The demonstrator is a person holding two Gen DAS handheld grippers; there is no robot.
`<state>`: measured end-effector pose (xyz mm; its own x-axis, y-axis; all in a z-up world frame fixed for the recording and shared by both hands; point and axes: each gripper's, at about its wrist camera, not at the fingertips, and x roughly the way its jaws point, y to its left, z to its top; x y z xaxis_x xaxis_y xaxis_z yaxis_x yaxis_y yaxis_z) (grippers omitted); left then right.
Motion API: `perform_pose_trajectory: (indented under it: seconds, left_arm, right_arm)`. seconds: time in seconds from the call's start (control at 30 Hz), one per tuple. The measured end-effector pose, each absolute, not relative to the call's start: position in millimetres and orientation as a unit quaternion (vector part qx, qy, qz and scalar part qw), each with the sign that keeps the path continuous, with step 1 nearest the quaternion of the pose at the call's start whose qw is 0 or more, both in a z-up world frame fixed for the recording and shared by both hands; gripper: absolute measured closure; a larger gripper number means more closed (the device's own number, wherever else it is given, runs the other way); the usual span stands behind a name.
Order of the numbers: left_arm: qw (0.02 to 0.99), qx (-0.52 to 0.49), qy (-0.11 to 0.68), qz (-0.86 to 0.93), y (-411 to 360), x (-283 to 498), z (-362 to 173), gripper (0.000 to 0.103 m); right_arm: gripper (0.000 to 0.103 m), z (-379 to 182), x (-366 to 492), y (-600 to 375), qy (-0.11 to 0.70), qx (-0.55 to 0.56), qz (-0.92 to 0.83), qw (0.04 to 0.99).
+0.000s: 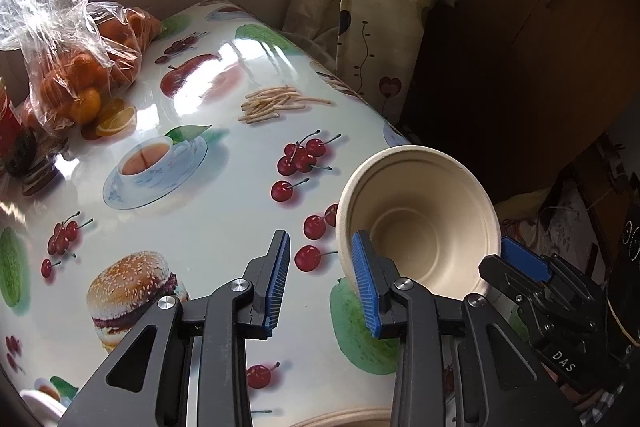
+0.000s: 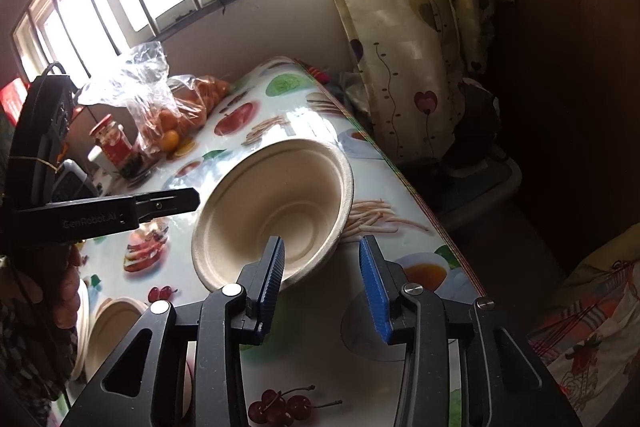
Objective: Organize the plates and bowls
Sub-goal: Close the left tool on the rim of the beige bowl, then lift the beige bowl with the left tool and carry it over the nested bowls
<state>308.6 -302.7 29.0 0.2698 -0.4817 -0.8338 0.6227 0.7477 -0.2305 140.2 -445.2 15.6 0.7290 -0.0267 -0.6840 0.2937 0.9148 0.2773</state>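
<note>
My left tongs (image 1: 320, 247) and right tongs (image 2: 322, 243) are both gaping, clamping nothing. The bowl (image 1: 420, 219) is tilting lower right, seemingly propped between them above the desk (image 1: 224, 211), likely heading for the stack (image 2: 112, 331).

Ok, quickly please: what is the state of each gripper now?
Left gripper: open, holding nothing.
Right gripper: open, one finger inside the tilted bowl and one outside, not clamped on it.
</note>
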Motion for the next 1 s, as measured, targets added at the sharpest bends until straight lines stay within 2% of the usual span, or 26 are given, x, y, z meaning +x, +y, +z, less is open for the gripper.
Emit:
perform_pose_trajectory:
  seconds: [0.33,0.5,1.0]
  left_arm:
    - [0.785,0.073,0.505,-0.353,-311.6,308.9,23.8,0.078]
    - [0.784,0.073,0.505,-0.354,-313.4,308.3,23.1,0.087]
    - [0.782,0.074,0.506,-0.358,-317.7,306.8,21.7,0.094]
  right_arm:
    - [0.072,15.3,142.0,-445.2,0.358,0.187,-0.087,0.911]
    - [0.074,15.5,143.1,-446.1,0.359,0.189,-0.087,0.910]
    - [0.082,13.9,145.5,-446.6,0.360,0.192,-0.084,0.909]
